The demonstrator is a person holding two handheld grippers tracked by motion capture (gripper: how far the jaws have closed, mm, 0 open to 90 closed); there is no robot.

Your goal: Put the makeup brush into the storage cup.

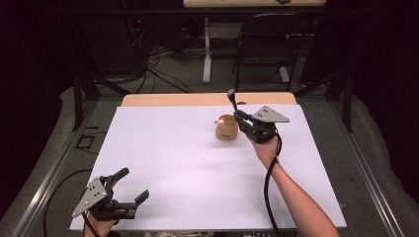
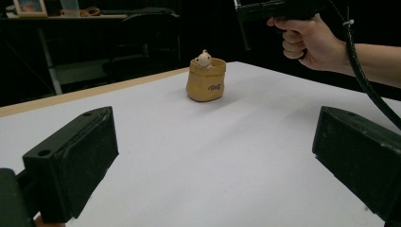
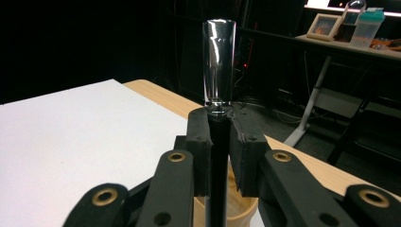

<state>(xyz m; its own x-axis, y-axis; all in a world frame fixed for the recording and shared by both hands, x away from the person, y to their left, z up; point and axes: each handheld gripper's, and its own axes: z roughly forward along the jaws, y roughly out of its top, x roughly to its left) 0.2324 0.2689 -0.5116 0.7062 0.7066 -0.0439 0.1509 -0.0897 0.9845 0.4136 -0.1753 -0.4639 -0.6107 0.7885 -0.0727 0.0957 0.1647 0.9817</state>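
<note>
A small tan sack-shaped pot with a cream figure peeking out stands on the white table cover, right of centre towards the back. Just right of and above it, my right gripper is shut on a slim dark stick with a clear glassy upper end, held upright. The pot's rim shows below the jaws. My left gripper rests at the front left corner, open, with nothing between its jaws.
A bare wooden strip runs along the table's far edge. Behind it stand a black chair and a white desk leg, with cables on the floor. The right hand hovers beyond the pot.
</note>
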